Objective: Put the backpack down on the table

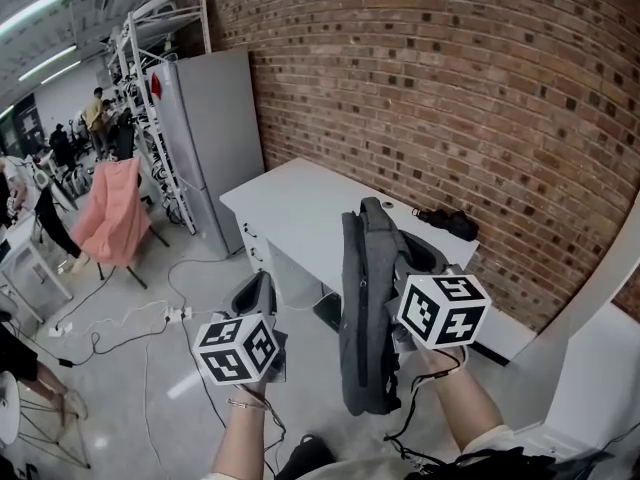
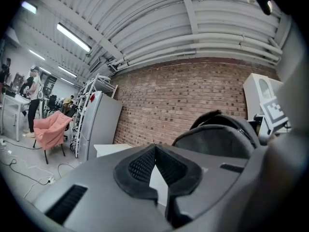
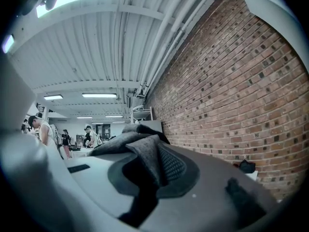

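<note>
A grey backpack hangs upright in the air, just in front of the near edge of the white table. My right gripper is shut on a fold of its grey fabric near the top; its marker cube sits right of the pack. My left gripper is lower and to the left, apart from the pack, its jaws closed tip to tip with nothing between them. In the left gripper view the backpack's top shows at the right.
A small black object lies at the table's far right by the brick wall. A grey cabinet stands left of the table. A pink chair and floor cables are further left. People stand in the background.
</note>
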The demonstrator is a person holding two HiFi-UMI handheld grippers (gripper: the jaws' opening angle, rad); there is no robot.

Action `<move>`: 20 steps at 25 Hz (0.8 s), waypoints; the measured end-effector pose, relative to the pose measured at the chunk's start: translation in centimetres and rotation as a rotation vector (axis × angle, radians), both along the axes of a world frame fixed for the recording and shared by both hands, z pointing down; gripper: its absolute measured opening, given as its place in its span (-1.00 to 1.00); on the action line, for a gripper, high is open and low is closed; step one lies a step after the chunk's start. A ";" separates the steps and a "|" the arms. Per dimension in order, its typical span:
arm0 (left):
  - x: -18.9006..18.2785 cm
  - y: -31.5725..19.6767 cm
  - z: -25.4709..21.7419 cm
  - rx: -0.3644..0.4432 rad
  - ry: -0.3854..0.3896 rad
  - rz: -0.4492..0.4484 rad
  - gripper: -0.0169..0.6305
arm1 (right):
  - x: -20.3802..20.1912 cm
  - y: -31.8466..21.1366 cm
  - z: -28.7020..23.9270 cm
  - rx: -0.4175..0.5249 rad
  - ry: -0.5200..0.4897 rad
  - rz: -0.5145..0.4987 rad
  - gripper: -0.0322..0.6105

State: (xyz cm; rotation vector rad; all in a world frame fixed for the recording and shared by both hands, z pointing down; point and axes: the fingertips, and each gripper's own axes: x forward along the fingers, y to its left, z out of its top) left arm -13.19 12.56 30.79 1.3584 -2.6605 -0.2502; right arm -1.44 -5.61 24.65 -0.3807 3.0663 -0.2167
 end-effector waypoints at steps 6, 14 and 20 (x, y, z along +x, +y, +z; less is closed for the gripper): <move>-2.5 -1.9 0.5 -0.005 0.006 0.023 -0.91 | -2.3 -1.3 0.6 -0.021 0.015 0.008 -0.76; -8.0 -6.3 -0.4 0.010 -0.018 0.080 -0.91 | -6.7 -4.5 0.2 -0.002 -0.003 0.056 -0.76; -12.9 -9.6 -0.3 0.006 -0.012 0.116 -0.91 | -11.0 -7.3 0.2 -0.002 -0.010 0.098 -0.76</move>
